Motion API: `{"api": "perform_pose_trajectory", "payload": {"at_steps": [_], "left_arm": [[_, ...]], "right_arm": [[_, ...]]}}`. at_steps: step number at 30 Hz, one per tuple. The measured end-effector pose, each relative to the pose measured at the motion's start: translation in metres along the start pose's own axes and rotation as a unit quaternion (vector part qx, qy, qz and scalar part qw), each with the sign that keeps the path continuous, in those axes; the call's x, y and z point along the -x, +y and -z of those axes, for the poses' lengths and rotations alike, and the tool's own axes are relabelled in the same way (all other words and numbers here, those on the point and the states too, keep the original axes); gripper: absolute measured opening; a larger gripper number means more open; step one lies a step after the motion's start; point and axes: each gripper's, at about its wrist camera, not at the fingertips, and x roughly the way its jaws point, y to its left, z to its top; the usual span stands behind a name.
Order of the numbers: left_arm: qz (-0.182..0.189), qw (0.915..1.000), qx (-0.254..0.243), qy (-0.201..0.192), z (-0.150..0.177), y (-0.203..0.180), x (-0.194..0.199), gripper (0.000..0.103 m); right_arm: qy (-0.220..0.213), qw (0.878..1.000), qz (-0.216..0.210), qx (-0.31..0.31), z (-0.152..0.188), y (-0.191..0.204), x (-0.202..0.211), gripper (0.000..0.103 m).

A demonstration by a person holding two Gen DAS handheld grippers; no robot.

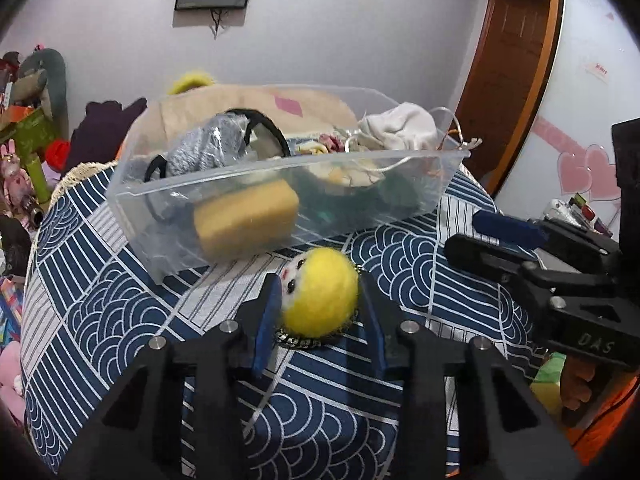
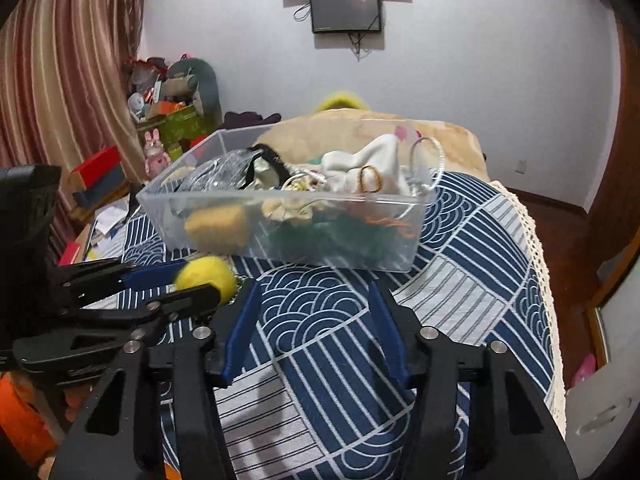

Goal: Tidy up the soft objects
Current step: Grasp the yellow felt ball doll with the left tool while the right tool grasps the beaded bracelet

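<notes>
A small yellow felted ball toy (image 1: 320,294), fuzzy and roughly egg-shaped, sits between the two blue-padded fingers of the left gripper (image 1: 320,300), which close in on its sides so that the pads press the wool; beneath it a dark ring of small chain links rests on the cloth. The toy's long axis runs from the near side up toward the far left, and a little white face with dark eyes and a red mark points that way, toward the clear plastic bin (image 1: 280,168) just beyond it. From the right wrist view the same toy (image 2: 206,276) appears as a blurred yellow puff at the tip of the left gripper's (image 2: 192,280) black fingers, close to the near wall of the bin (image 2: 288,216). The right gripper (image 2: 314,304) hangs over bare cloth with its blue-lined fingers spread wide and nothing between them; in the left view it (image 1: 480,236) enters from the right, well apart from the toy. The bin is a shallow rectangular tub of see-through plastic with its long side facing the cameras, holding a yellow sponge block (image 1: 246,220) with a porous, squared shape, a grey knitted piece (image 1: 208,146) with a black band looped over it, a crumpled white cloth (image 1: 400,126), and tangled cords. Everything rests on a navy and white tablecloth (image 1: 120,304) printed with wave arches and stripes, edged in cream lace
</notes>
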Motion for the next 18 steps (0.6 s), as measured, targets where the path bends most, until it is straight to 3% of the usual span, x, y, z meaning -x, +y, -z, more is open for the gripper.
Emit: {"api": "perform_pose_trajectory", "payload": {"at_steps": [4, 14, 16, 18], "left_arm": [[-0.002, 0.9998, 0.004, -0.021, 0.000, 0.004, 0.013, 0.036], [-0.031, 0.9977, 0.024, -0.055, 0.003, 0.028, 0.050, 0.036], [-0.031, 0.9976, 0.032, -0.054, 0.005, 0.034, 0.052, 0.036], [-0.030, 0.9975, 0.038, -0.051, 0.007, 0.038, 0.050, 0.036]], "right_arm": [[0.009, 1.000, -0.009, 0.012, 0.001, 0.008, -0.005, 0.037], [0.038, 0.998, -0.037, 0.032, -0.002, 0.038, -0.031, 0.032], [0.055, 0.997, -0.036, 0.029, -0.001, 0.039, -0.042, 0.019], [0.077, 0.996, -0.043, 0.018, 0.001, 0.037, -0.053, 0.015]]}}
